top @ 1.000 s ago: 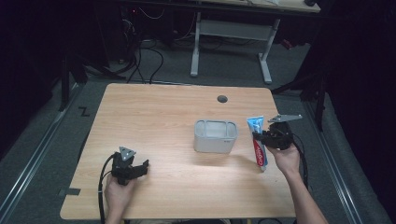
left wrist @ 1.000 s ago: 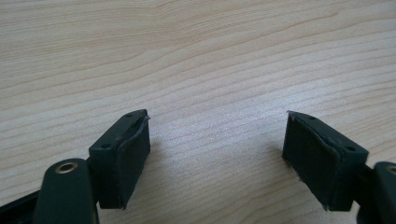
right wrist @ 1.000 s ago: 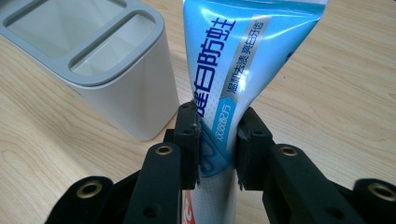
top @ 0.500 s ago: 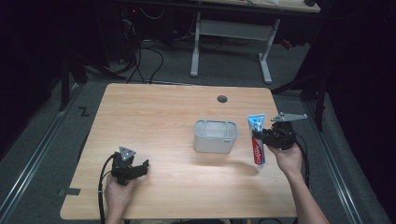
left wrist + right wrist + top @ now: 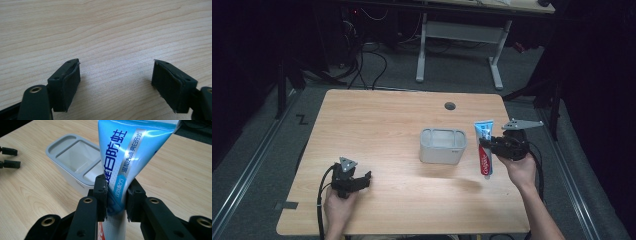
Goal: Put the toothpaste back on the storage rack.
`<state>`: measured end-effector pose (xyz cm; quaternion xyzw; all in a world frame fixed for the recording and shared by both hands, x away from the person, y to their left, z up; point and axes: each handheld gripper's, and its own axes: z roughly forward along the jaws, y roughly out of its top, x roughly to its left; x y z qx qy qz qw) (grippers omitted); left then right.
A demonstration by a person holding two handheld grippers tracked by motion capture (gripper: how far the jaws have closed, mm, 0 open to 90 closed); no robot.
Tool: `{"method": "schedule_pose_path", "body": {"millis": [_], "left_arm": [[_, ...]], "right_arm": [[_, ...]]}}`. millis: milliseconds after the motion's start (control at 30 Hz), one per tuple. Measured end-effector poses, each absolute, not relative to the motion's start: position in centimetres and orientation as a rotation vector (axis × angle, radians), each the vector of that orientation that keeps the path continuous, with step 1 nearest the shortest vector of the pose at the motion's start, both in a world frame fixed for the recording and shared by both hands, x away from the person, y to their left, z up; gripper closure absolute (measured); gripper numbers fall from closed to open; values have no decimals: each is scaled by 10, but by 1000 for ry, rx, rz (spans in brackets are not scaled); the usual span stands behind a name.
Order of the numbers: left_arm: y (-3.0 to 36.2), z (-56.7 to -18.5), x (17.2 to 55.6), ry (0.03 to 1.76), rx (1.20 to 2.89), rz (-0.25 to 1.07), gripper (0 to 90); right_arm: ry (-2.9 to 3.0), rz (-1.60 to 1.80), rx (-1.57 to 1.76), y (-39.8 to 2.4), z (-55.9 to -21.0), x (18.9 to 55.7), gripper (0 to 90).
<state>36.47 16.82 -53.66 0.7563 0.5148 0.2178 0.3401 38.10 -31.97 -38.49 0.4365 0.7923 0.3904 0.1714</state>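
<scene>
Right gripper (image 5: 117, 195) clamps the toothpaste tube (image 5: 130, 152) mid-body, just beside the grey holder (image 5: 442, 145). Tube judged light, soft, glossy (likely slippery); grip near the stiffer cap end. Left gripper (image 5: 116, 82) open, empty, on the table (image 5: 377, 120).

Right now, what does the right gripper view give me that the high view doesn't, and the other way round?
Right gripper view alone: the jaws pinching the toothpaste tube across its blue body, the printed lettering legible, and the grey holder open-topped with separate compartments.

High view alone: the whole table, the tube standing roughly upright with its red end low, to the right of the holder, and the left gripper resting near the table's front left, away from both.

Shared: the right gripper shut on the tube, with the holder close beside it.
</scene>
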Motion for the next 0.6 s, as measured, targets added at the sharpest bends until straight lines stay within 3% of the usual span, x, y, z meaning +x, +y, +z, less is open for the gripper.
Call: {"method": "schedule_pose_path", "body": {"millis": [600], "left_arm": [[168, -537, 365, 1340, 1967, 566, 232]], "right_arm": [[2232, 1194, 1189, -312, -364, 379, 740]]}}
